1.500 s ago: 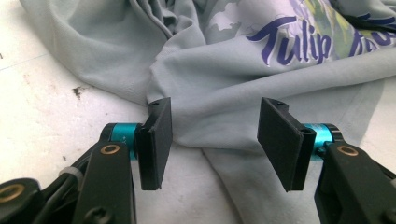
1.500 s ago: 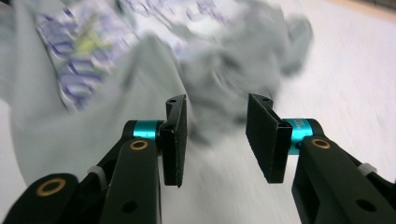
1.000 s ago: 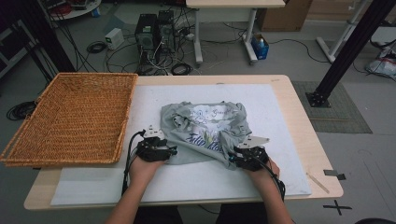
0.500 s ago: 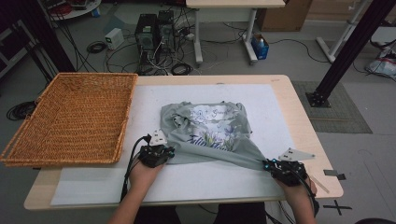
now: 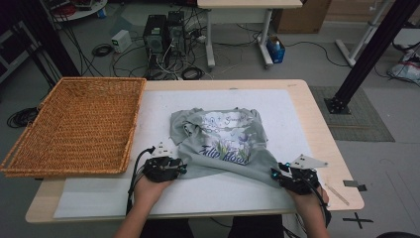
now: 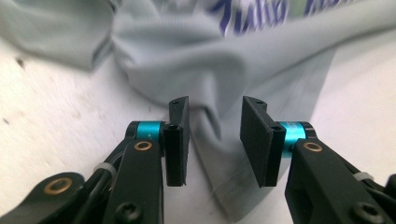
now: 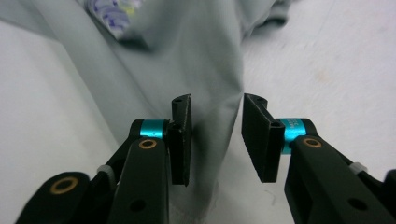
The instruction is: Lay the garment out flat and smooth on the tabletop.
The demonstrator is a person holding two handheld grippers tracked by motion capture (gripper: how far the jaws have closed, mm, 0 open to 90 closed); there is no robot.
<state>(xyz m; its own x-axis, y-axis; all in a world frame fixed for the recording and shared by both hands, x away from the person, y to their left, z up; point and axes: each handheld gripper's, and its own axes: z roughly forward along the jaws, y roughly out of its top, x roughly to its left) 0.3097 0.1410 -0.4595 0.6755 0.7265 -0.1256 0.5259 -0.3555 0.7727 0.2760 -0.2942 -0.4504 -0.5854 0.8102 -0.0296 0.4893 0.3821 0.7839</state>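
You have the grey shirt (image 5: 223,144) pulled out flat on the counter (image 5: 317,119), its hem corners lying between the just-opened jaws of your left gripper (image 6: 215,140) and right gripper (image 7: 217,140), with folding and the basket (image 5: 74,124) left.

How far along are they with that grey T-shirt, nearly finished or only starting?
Early, by the look of it. Done: the grey printed T-shirt lies on the white mat, its near hem pulled out wide. In hand: the left gripper and the right gripper have just been opening, with hem cloth between their jaws but not pinched. Left: the top is still rumpled, and the woven wicker basket holds nothing.
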